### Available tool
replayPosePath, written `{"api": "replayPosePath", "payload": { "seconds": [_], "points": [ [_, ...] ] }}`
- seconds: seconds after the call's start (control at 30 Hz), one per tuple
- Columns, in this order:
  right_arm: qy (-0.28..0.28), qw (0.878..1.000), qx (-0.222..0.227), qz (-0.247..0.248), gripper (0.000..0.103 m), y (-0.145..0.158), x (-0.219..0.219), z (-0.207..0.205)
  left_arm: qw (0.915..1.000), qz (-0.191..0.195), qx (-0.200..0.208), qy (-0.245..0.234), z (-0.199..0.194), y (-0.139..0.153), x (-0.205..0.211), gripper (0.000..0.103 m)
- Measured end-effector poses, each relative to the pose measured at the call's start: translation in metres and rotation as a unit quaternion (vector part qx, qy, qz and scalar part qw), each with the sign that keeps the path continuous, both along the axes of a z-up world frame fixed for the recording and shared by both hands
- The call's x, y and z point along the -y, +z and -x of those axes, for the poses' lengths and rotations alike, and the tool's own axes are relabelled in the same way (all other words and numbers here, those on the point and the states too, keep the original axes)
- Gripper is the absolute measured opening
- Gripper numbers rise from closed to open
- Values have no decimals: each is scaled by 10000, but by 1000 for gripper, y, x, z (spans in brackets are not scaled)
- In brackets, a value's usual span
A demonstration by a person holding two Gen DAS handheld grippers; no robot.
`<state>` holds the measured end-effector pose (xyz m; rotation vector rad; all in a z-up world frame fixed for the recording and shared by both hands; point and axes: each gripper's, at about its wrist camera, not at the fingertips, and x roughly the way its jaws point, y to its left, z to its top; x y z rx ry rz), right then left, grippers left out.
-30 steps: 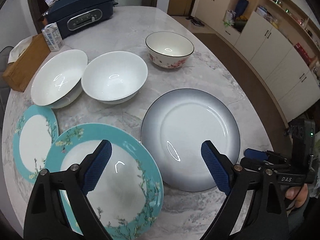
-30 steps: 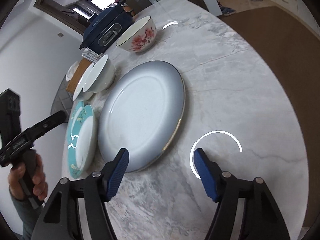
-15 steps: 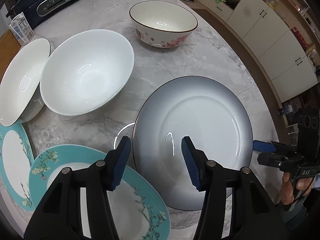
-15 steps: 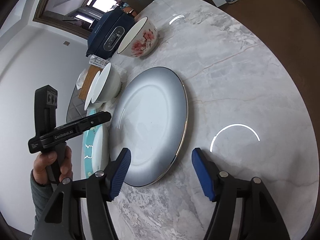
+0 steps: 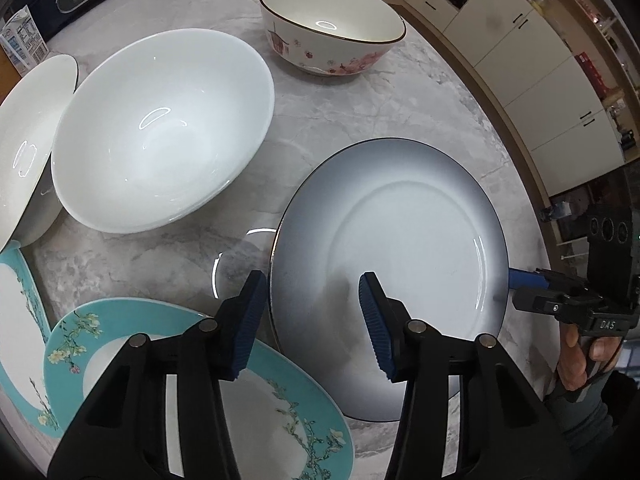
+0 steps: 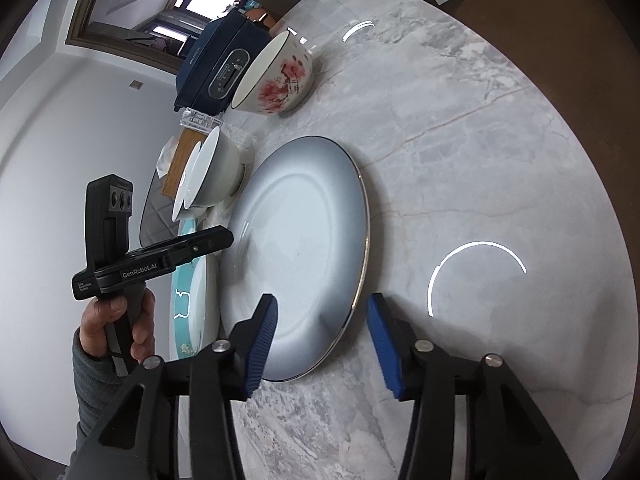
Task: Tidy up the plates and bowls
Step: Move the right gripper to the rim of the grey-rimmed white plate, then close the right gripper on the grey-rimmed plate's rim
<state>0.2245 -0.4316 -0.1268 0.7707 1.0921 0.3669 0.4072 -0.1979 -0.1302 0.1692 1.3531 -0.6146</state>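
Veined marble tabletop (image 5: 344, 92), glossy round grey plate (image 5: 404, 240), both grippers' jaws apart, closing around its rim

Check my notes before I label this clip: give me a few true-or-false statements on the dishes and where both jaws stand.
1. The grey plate lies flat on the marble table. True.
2. The floral bowl is stacked inside the white bowl. False: it stands apart on the table.
3. The left gripper has its closing jaws straddling the grey plate's rim. True.
4. The right gripper holds a teal plate. False: its closing jaws straddle the grey plate's opposite rim.
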Motion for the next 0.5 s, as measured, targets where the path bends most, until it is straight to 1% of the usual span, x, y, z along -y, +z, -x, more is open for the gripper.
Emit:
{"api": "replayPosePath", "payload": {
  "seconds": [0.03,0.1,0.17,0.33,0.4,0.47,0.5],
  "points": [
    [38,10000,-6,7,49,0,-1,-1,10000,19,-20,20,0,1,-3,39],
    [42,10000,-10,-4,49,0,-1,0,9999,66,36,107,-3,4,-9,39],
    [37,10000,-20,-19,49,-1,0,0,9998,112,-6,149,-7,2,-15,39],
    [94,9999,-33,-106,48,-3,0,-1,9994,221,-263,-58,-7,-10,-9,39],
    [111,9998,-47,-176,46,-5,-1,-3,9994,218,-254,-65,-7,-10,-8,39],
    [111,9997,-53,-212,45,-6,0,-4,9995,216,-229,4,-7,-12,-10,30],
    [122,9996,-63,-243,42,-7,1,-5,9996,208,-206,28,-8,-12,-13,25]
  ]
}}
